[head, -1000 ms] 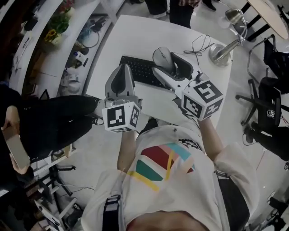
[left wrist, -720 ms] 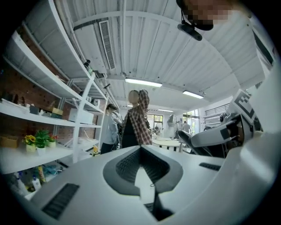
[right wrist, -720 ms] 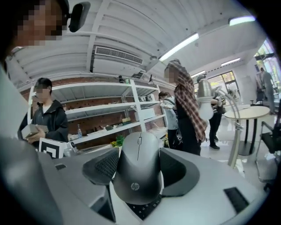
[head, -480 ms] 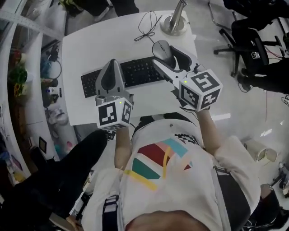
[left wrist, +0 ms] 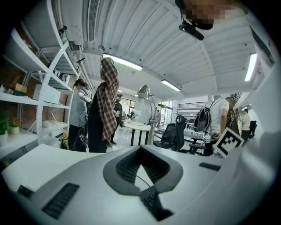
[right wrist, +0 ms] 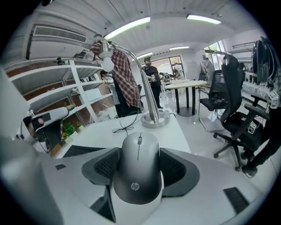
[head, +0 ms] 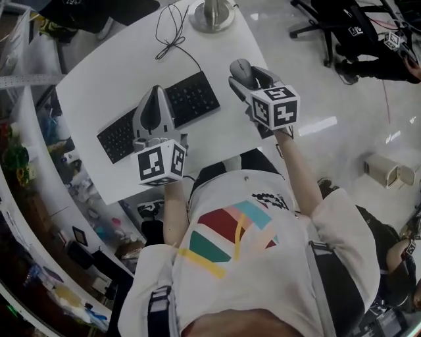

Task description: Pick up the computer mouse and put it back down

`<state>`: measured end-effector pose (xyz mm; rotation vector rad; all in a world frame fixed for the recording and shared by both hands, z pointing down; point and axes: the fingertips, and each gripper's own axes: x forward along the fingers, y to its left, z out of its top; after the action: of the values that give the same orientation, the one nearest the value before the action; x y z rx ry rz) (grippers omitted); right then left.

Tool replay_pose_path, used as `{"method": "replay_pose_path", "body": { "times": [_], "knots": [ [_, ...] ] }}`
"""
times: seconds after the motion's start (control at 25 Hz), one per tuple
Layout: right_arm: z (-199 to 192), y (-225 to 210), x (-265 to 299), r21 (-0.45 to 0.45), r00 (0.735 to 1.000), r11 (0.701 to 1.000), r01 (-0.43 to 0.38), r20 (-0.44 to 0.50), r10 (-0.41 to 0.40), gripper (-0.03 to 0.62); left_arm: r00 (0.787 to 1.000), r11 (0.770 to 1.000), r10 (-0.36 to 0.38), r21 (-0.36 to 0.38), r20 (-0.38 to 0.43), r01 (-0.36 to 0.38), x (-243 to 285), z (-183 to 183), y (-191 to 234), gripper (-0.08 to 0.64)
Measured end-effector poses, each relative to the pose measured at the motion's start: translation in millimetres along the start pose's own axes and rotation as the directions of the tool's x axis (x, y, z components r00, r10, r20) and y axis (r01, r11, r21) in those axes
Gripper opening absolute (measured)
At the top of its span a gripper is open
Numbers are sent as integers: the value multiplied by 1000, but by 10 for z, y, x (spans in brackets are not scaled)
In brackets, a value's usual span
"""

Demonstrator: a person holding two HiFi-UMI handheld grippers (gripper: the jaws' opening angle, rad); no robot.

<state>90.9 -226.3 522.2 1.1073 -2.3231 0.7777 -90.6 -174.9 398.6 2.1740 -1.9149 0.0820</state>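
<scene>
A grey computer mouse (right wrist: 138, 169) sits between the pads of my right gripper (right wrist: 139, 154), which is shut on its sides. In the head view the mouse (head: 242, 68) and the right gripper (head: 246, 74) are low over the white table (head: 99, 85), near its right edge. I cannot tell whether the mouse touches the tabletop. My left gripper (head: 156, 93) hovers over the black keyboard (head: 197, 95) with its jaws together and nothing in them. Through the left gripper (left wrist: 141, 149) I see only a sliver of keyboard.
A lamp base (head: 212, 13) and a looped black cable (head: 172, 33) sit at the table's far end. Office chairs (head: 342, 26) stand on the floor to the right. Shelves line the left side, and people stand beyond the table.
The right gripper has come down with the mouse toward the table's right edge. The left gripper has dropped lower over the keyboard. The head camera's view of the table has rotated.
</scene>
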Motion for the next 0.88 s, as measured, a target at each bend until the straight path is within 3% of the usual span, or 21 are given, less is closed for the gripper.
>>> {"method": "replay_pose_path", "body": {
  "times": [0.16, 0.32, 0.88],
  "knots": [
    [-349, -186, 324, -11, 994, 998, 63, -86, -63, 301, 997, 999, -32, -10, -74, 31, 132, -337, -26, 44],
    [-457, -240, 460, -28, 989, 996, 87, -114, -90, 301, 993, 999, -52, -17, -104, 51, 187, -474, -41, 46],
    [-573, -213, 659, -162, 973, 978, 129, -168, -156, 301, 993, 1000, -20, -17, -118, 18, 210, -547, 86, 45]
  ]
}}
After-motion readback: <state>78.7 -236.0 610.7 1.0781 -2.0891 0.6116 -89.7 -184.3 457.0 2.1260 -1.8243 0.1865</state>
